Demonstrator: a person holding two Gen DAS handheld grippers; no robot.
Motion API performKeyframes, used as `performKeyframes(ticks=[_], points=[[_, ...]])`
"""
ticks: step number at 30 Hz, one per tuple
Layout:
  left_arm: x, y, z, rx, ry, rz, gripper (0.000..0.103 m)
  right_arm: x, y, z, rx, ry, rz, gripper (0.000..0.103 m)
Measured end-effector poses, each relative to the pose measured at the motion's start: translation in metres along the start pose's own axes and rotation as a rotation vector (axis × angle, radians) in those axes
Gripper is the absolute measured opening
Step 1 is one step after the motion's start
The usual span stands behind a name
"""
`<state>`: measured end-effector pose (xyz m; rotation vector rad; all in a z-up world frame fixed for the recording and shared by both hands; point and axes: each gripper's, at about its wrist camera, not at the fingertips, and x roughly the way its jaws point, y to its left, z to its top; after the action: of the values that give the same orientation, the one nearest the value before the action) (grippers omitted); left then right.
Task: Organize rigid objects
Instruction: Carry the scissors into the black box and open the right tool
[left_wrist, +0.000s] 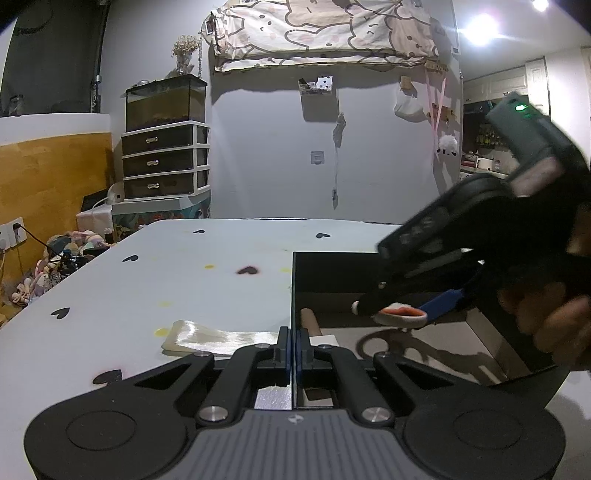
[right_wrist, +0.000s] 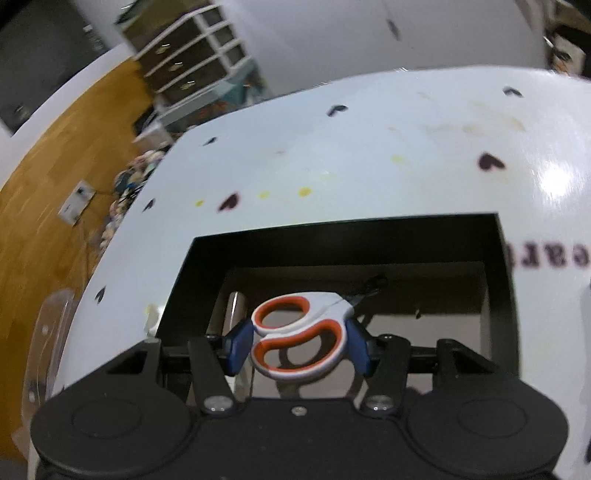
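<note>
A pale blue-white table (right_wrist: 369, 147) is seen, patterned with small black hearts, yellow dots and one dark maroon heart; black lettering is printed at its right edge; a black-walled box (right_wrist: 498, 266) with a grey-brown floor is set on it; white scissors (right_wrist: 299, 332) with orange-lined handle loops are clasped between the blue pads (right_wrist: 240, 343) of the black right gripper (right_wrist: 297, 349); the left gripper (left_wrist: 294, 350) is black with blue pads and a grey ribbed base; a cream translucent strip (left_wrist: 218, 338) is laid on the near left of the table; a white-framed drawer unit (left_wrist: 166, 158) with dark drawers is seen far left; a cream cloth (left_wrist: 325, 33) with outlined cartoon animals is hung on the grey wall; orange-brown wood panelling (left_wrist: 51, 177) is seen at the left
</note>
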<state>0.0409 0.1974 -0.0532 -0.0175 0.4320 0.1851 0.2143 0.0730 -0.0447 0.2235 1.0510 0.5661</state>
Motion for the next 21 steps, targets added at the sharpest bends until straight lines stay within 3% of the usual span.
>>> performKeyframes(ticks=[4,6,8,21], points=[[0.0,0.001,0.0,-0.001,0.001,-0.006,0.002,0.014,0.004,0.0,0.095,0.004,-0.009,0.055],[0.0,0.003,0.0,-0.004,0.001,-0.008,0.002,0.015,0.01,0.0,0.085,-0.007,-0.003,0.068],[0.0,0.003,0.0,-0.005,0.002,-0.011,0.002,0.016,0.013,-0.001,0.066,-0.002,0.003,0.071],[0.002,0.002,0.002,-0.004,0.009,-0.008,0.002,-0.006,0.016,-0.003,-0.023,-0.005,0.038,0.073]])
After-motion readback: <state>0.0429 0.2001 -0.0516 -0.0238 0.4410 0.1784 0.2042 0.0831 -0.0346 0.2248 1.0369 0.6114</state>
